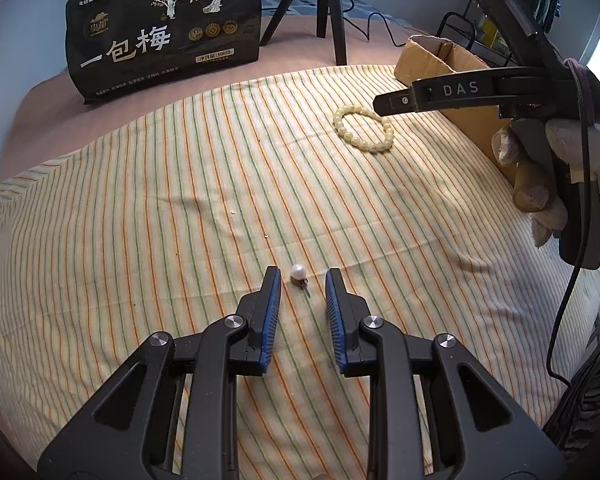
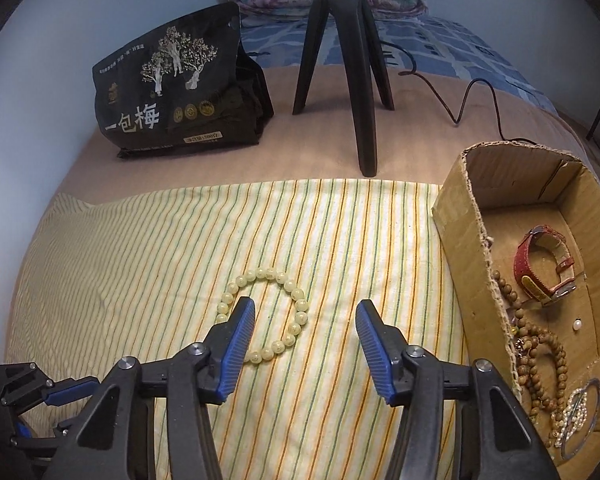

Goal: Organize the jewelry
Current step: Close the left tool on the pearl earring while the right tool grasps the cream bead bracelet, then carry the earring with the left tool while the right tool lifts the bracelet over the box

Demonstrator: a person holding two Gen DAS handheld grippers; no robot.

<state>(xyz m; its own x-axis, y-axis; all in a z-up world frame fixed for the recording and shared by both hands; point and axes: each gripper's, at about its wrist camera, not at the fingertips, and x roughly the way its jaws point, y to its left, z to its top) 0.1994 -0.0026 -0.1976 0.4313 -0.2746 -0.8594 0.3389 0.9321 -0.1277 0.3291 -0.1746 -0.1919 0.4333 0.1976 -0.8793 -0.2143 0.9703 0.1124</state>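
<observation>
Your left gripper (image 1: 299, 280) spread wide, one pearl earring (image 1: 298, 272) sitting between tips, untouched, short post pointing near. Striped cloth (image 1: 180, 220) bare all round it. Right gripper (image 2: 306, 316) also spread, hovering over one pale bead bracelet (image 2: 298, 304). Cardboard box (image 2: 452, 204) at right edge: one red watch (image 2: 526, 264), wooden beads (image 2: 540, 344), second pearl (image 2: 577, 325).

Right gripper (image 2: 306, 312) jaws apart, left pad (image 2: 236, 344) overlapping pale bead bracelet (image 2: 296, 308) on striped cloth (image 2: 140, 260); cardboard box (image 2: 456, 216) at right holds red watch (image 2: 540, 268) and wooden beads (image 2: 540, 344).
</observation>
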